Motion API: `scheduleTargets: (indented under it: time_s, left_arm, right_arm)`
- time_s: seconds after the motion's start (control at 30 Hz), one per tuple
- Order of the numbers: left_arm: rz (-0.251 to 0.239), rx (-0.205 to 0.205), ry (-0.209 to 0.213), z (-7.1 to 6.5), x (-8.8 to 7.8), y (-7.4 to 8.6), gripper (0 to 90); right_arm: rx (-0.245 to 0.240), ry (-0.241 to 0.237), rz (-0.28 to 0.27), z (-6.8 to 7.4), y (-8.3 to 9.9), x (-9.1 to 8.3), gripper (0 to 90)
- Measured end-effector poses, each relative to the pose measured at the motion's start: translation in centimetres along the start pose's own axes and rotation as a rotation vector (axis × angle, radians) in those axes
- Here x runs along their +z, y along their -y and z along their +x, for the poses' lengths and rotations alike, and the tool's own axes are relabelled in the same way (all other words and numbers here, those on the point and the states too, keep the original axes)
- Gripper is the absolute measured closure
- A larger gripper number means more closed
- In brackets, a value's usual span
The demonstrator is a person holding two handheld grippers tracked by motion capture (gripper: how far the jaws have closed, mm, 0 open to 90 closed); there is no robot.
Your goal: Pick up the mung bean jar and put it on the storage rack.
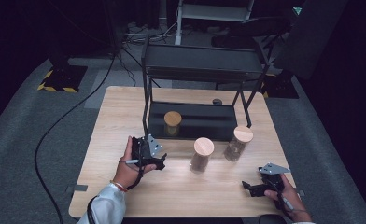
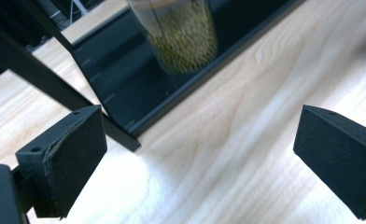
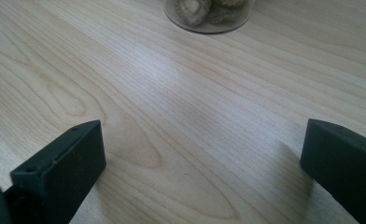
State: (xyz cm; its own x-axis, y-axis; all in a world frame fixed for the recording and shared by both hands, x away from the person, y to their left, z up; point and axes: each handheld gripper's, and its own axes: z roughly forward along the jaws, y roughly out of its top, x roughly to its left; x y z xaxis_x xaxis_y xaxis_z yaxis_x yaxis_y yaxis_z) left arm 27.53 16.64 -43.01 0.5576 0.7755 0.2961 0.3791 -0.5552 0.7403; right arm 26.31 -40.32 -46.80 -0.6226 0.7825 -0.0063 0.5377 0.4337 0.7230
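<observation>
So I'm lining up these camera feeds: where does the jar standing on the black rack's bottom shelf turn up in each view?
High view: jar on the shelf, centre-left, just beyond the left hand-held gripper.
Left gripper view: the same jar, top centre, filled with small greenish grains.
Right gripper view: not this jar; the one at the top edge holds mushroom-like pieces.
Shared landmark: the black shelf edge on the wooden table.

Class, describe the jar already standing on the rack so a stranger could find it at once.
Start at the black metal rack at the wooden table's far side. On its bottom shelf stands a cork-lidded jar of small greenish grains; the other two jars stand on the bare tabletop.
</observation>
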Motion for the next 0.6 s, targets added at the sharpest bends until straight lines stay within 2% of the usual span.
scheduleTargets:
  time_s: [0.27,0.47,0.6]
  left_arm:
    - [0.007,-0.007,-0.009,-0.1,-1.0,1.7,2.2]
    - [0.023,0.018,0.001,-0.5,-1.8,2.7,2.3]
    - [0.030,0.019,0.009,-0.6,-2.3,3.5,2.3]
  right_arm:
    - [0.000,0.000,0.000,0.0,0.0,0.0,0.0]
    - [0.000,0.000,0.000,0.0,0.0,0.0,0.0]
    - [0.000,0.000,0.000,0.0,0.0,0.0,0.0]
